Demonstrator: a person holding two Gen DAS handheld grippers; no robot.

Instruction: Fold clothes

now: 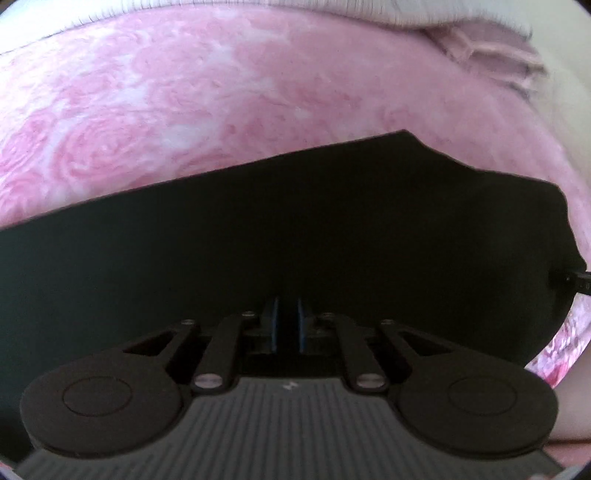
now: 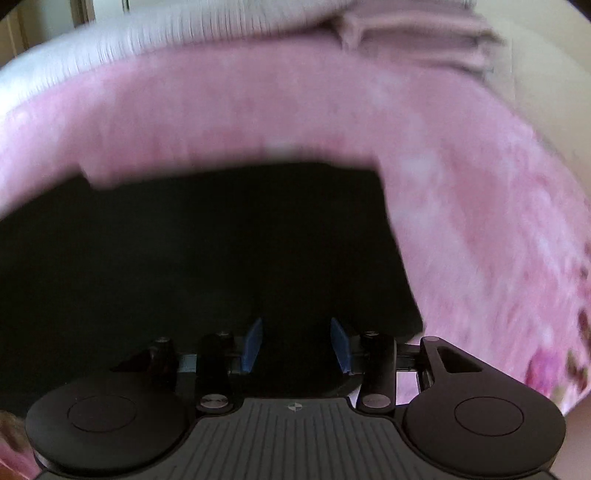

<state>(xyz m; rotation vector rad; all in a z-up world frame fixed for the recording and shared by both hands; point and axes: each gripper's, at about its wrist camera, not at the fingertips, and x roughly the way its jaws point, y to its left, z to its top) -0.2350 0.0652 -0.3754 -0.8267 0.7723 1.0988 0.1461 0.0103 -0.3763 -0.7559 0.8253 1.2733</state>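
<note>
We have a black garment lying flat on the pink rose-patterned blanket, and it fills the lower half of both views. In the left wrist view its far edge runs straight from nine o'clock up towards one o'clock, then breaks into a notched corner near three o'clock. In the right wrist view, which is blurred, we see a squared corner of it at about one o'clock. That neat outline suggests to us that at least one fold is already made, though the dark cloth hides any layers, so we cannot count them.

Our left gripper hangs over the garment with its blue pads a narrow slit apart; whether cloth sits between them we cannot tell. Our right gripper stands with its jaws fairly wide and nothing visibly pinched.

At twelve o'clock a pale knit piece and a folded dusty-pink cloth lie on the blanket's far side, possibly waiting or finished; we cannot say which.
</note>
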